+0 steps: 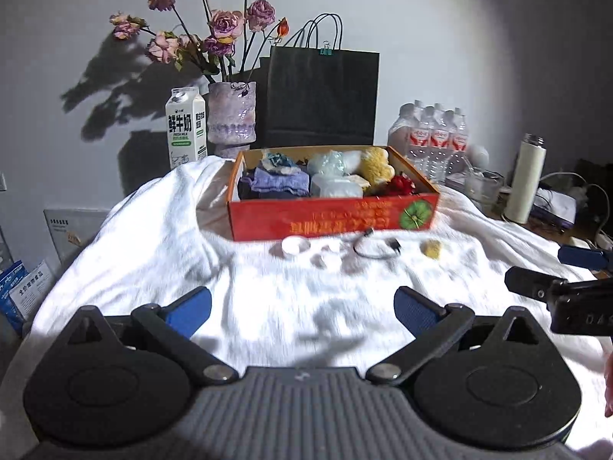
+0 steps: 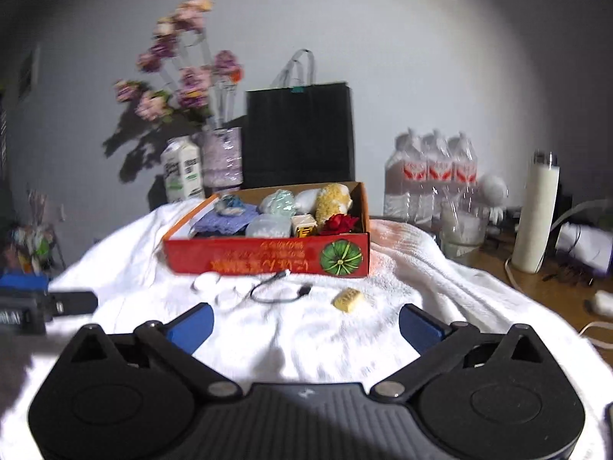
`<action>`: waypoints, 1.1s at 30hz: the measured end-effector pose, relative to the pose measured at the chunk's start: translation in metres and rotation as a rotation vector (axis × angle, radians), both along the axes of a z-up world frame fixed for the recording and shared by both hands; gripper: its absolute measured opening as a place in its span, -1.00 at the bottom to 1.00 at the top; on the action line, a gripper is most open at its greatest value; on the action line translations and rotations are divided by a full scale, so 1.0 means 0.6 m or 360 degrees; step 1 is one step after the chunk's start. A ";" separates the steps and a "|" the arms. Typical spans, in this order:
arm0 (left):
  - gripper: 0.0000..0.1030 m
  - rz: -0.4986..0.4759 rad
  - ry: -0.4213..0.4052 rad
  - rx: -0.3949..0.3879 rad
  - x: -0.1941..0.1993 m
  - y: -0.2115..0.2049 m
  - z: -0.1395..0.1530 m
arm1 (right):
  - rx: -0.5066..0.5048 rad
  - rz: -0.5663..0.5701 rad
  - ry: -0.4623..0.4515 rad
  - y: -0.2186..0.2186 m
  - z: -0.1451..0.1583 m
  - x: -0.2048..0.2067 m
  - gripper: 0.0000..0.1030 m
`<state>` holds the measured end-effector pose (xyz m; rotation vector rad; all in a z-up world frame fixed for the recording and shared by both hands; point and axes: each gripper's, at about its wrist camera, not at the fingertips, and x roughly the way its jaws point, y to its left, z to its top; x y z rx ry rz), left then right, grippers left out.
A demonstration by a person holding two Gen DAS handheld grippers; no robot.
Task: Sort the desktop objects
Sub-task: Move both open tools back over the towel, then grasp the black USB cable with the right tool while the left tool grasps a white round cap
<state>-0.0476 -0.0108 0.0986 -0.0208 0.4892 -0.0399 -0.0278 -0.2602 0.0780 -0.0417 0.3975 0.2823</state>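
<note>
While both grippers' jaws gape empty, small white pieces (image 1: 306, 251) before the red box (image 1: 329, 218) blur.

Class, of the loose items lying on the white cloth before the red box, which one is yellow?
The small yellow block, rightmost of the row; the caps are white and the cable is black.

Between both grippers and the red box (image 2: 268, 255) the white cloth (image 1: 268, 306) lies bare, an open lane. Just before the box, small things dot the path: white caps (image 2: 207, 283), a black cable (image 2: 279, 292) and a yellow block (image 2: 348, 299). Behind the box, a black bag (image 1: 322, 96), vase (image 1: 231, 117) and milk carton (image 1: 186, 126) wall off the back. Water bottles (image 2: 431, 176) and a white flask (image 2: 536, 211) crowd the right.
</note>
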 end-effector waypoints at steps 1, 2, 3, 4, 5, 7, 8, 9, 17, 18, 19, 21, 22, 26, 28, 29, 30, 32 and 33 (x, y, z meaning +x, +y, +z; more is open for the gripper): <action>1.00 -0.0014 -0.0006 -0.0005 -0.016 0.000 -0.007 | -0.0024 0.0013 -0.0008 0.000 -0.003 -0.015 1.00; 1.00 -0.0014 0.0002 -0.0002 -0.029 0.000 -0.016 | -0.0028 0.0023 -0.0014 0.001 -0.007 -0.030 1.00; 1.00 -0.0008 0.0017 0.0010 -0.039 -0.003 -0.025 | -0.0020 0.0034 -0.0019 0.000 -0.011 -0.043 1.00; 1.00 0.0000 0.0041 0.0023 -0.044 -0.006 -0.033 | -0.0009 0.0038 -0.0016 -0.001 -0.017 -0.054 1.00; 1.00 -0.0008 0.0062 0.0030 -0.048 -0.009 -0.041 | 0.0015 0.0029 -0.0003 -0.003 -0.021 -0.061 1.00; 1.00 -0.0038 0.0094 0.0032 -0.047 -0.012 -0.056 | 0.0067 0.0005 0.0044 -0.006 -0.032 -0.066 1.00; 1.00 -0.0037 0.0116 0.0040 -0.042 -0.013 -0.062 | 0.0081 -0.0004 0.0066 -0.006 -0.038 -0.064 1.00; 1.00 -0.0028 0.0132 0.0042 -0.038 -0.013 -0.069 | 0.0088 -0.0011 0.0086 -0.005 -0.043 -0.062 1.00; 1.00 -0.0050 0.0129 -0.0007 0.018 0.002 -0.076 | 0.0027 0.0045 0.0134 0.014 -0.059 -0.021 0.98; 1.00 -0.0062 0.0114 -0.0012 0.033 0.005 -0.071 | 0.0029 0.0057 0.0147 0.016 -0.057 -0.009 0.96; 1.00 -0.0072 0.0099 -0.0025 0.049 0.009 -0.065 | 0.0028 0.0067 0.0158 0.016 -0.054 0.006 0.91; 0.95 -0.0088 0.0072 -0.0042 0.088 0.021 -0.048 | 0.0033 0.0076 0.0171 0.016 -0.043 0.041 0.86; 0.95 -0.0093 0.0043 -0.0048 0.109 0.028 -0.040 | 0.0042 0.0079 0.0175 0.015 -0.036 0.060 0.83; 0.72 -0.0103 0.0045 -0.0045 0.210 0.043 -0.036 | 0.0100 0.0134 0.0206 0.020 -0.022 0.151 0.60; 0.59 -0.0085 0.0085 0.0016 0.260 0.039 -0.048 | 0.0171 0.0134 0.0273 0.025 -0.028 0.206 0.46; 0.59 -0.0117 0.0102 0.0034 0.284 0.036 -0.058 | 0.0204 0.0126 0.0320 0.029 -0.036 0.234 0.42; 0.59 -0.0135 0.0130 0.0051 0.307 0.031 -0.069 | 0.0229 0.0118 0.0360 0.033 -0.044 0.261 0.32; 0.50 -0.0078 0.0208 0.0072 0.350 0.027 -0.090 | 0.0230 0.0073 0.0424 0.047 -0.063 0.309 0.07; 0.49 -0.0048 0.0205 0.0088 0.365 0.027 -0.098 | 0.0207 0.0050 0.0434 0.054 -0.072 0.327 -0.04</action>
